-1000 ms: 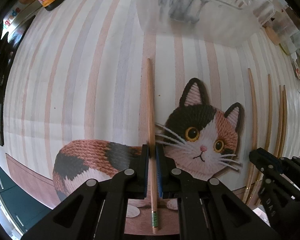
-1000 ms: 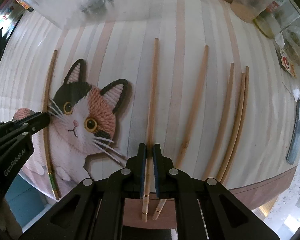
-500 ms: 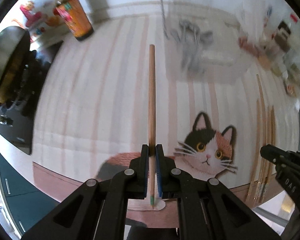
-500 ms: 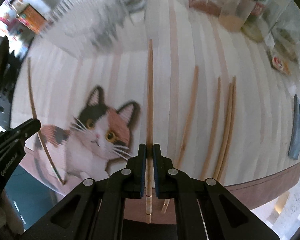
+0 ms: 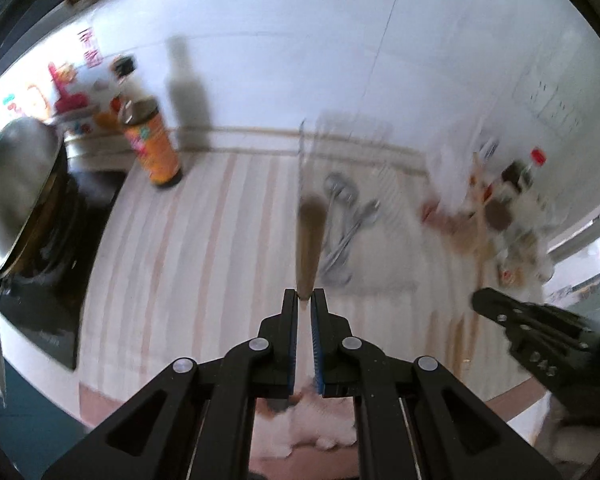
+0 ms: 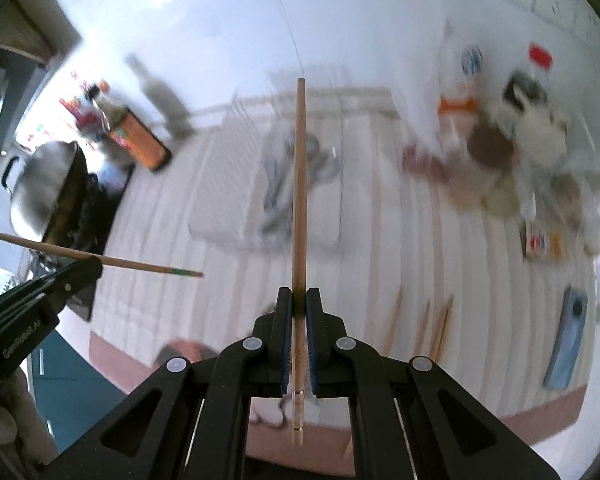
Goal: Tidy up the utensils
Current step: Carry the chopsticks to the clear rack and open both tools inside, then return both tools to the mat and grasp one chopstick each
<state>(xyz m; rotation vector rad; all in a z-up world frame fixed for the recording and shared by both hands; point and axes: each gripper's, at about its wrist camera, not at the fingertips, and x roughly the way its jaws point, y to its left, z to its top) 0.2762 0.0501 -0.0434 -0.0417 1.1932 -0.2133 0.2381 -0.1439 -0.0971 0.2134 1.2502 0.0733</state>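
1. Right gripper (image 6: 299, 300): clamped on a chopstick (image 6: 300, 184), jaws tight against the wood on both sides; stick running straight forward along the fingers, butt end poking out behind the pads, whole stick raised off the striped mat (image 6: 228, 248).
2. Left gripper (image 5: 305, 300): clamped on a second chopstick (image 5: 309, 248), gripped near the fingertips; blurred and foreshortened in its own view, pointing forward and up.
3. Same left-hand chopstick, seen from the right wrist (image 6: 100, 258): held level in the air at the far left, green-banded end toward the middle, well apart from the right-hand stick.
4. Clear utensil tray (image 6: 220, 216) ahead on the mat, toward the wall; metal spoons (image 5: 344, 220) lying inside, heavily blurred.
5. Remaining chopsticks (image 6: 424, 320) flat on the mat near its front edge, right of the right gripper; exact count hard to tell through blur.
6. Orange-labelled bottle (image 5: 154, 148) upright at the mat's far left corner, beside a steel pot (image 5: 16, 184).
7. Jars and bottles (image 6: 512, 120) crowded at the far right; blue phone (image 6: 566, 340) near the right edge.
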